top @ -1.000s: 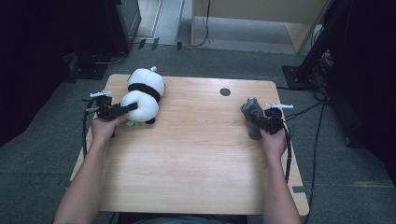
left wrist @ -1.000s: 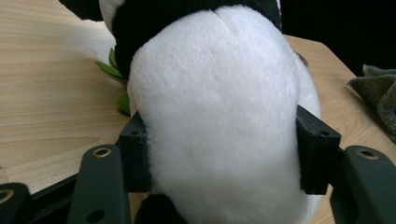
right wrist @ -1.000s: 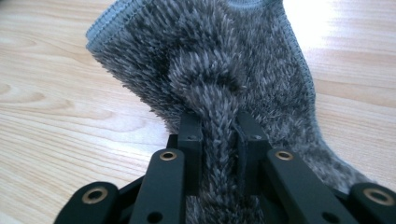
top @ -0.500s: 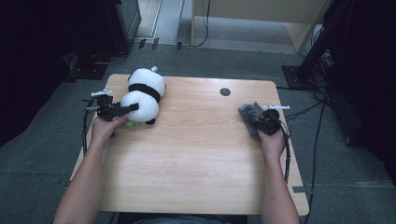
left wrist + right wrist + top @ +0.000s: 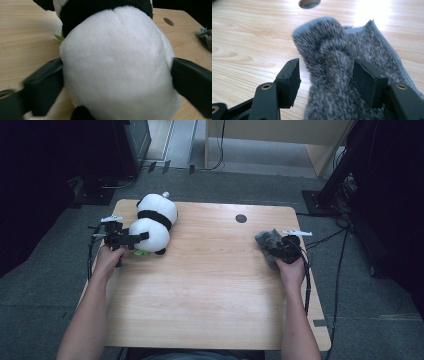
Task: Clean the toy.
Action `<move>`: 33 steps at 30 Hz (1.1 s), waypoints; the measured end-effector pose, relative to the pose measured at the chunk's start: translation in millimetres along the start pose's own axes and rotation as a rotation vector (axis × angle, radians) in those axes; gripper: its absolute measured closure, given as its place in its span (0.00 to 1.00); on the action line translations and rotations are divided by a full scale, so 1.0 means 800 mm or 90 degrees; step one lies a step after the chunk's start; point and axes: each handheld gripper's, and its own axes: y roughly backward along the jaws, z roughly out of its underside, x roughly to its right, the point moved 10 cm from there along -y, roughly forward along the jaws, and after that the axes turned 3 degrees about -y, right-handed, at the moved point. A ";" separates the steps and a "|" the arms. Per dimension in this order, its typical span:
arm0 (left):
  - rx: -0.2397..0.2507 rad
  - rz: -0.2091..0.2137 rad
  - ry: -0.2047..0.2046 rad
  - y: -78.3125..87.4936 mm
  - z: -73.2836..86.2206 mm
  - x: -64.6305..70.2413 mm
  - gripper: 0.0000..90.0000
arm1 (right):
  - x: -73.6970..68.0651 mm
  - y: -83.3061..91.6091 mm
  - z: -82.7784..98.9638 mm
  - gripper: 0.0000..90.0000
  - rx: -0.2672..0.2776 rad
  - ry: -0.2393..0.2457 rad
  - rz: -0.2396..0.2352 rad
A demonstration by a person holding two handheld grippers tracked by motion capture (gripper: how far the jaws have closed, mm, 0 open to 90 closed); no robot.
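Near edge of the table: two forearms come in, one hand per gripper. Bare wood between them, nothing set down there.

Right gripper, right side of the table: its jaws have just been opening and now stand about half wide. In the right gripper view a grey knitted cloth lies bunched between the pads; a gap shows on the left pad's side, and the right pad sits at the cloth's edge without visibly pinching it. Judgement: this looks like a release, the cloth left resting on the wood, one fold standing up where it was squeezed. In the high view the cloth sits just beyond the hand, near the table's right edge.

Left gripper, left side: its jaws have also just been opening and now stand fully wide. In the left gripper view they flank the white rump of a stuffed panda, one jaw on each side. Whether the pads touch the plush I cannot tell; it bulges out between them rather than being pressed in. Judgement: the wide spread suits so fat a body. The panda lies on its side at the far left corner, head away from the person, a green leaf poking out beneath it.

Farther: a round hole in the tabletop.

Count: two grippers, one panda, one cloth, one leaf, one hole.
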 end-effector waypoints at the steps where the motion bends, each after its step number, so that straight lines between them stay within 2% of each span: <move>1: -0.001 -0.001 0.004 0.002 -0.001 0.000 0.00 | -0.002 0.001 -0.001 0.43 0.001 0.003 -0.002; 5: 0.012 -0.001 0.002 0.011 -0.007 0.002 0.00 | -0.009 0.005 -0.001 0.42 -0.004 0.018 0.000; 9: 0.010 -0.006 -0.024 0.019 -0.011 0.012 0.00 | -0.015 0.010 -0.003 0.42 -0.003 0.023 -0.004; 12: 0.004 -0.004 -0.029 0.023 -0.013 0.021 0.00 | -0.022 0.017 -0.004 0.42 0.004 0.025 -0.012; 17: -0.002 -0.003 -0.052 0.027 -0.015 0.035 0.00 | -0.035 0.024 -0.004 0.42 0.001 0.033 -0.019; 19: 0.003 0.007 -0.058 0.029 -0.017 0.045 0.00 | -0.039 0.029 -0.005 0.42 0.000 0.036 -0.014; 21: 0.000 0.010 -0.066 0.030 -0.017 0.054 0.00 | -0.048 0.035 -0.007 0.42 0.010 0.035 -0.026; 23: -0.003 0.007 -0.082 0.030 -0.017 0.062 0.00 | -0.055 0.039 -0.006 0.42 0.011 0.045 -0.027; 26: 0.000 0.020 -0.088 0.029 -0.017 0.075 0.00 | -0.065 0.042 -0.003 0.42 0.010 0.056 -0.032; 28: 0.001 0.031 -0.091 0.028 -0.016 0.086 0.00 | -0.071 0.044 0.000 0.42 0.011 0.059 -0.041; 31: -0.003 0.032 -0.112 0.024 -0.012 0.099 0.00 | -0.084 0.046 0.005 0.42 0.011 0.065 -0.055; 33: -0.004 0.037 -0.116 0.021 -0.010 0.108 0.00 | -0.092 0.046 0.008 0.42 0.011 0.075 -0.062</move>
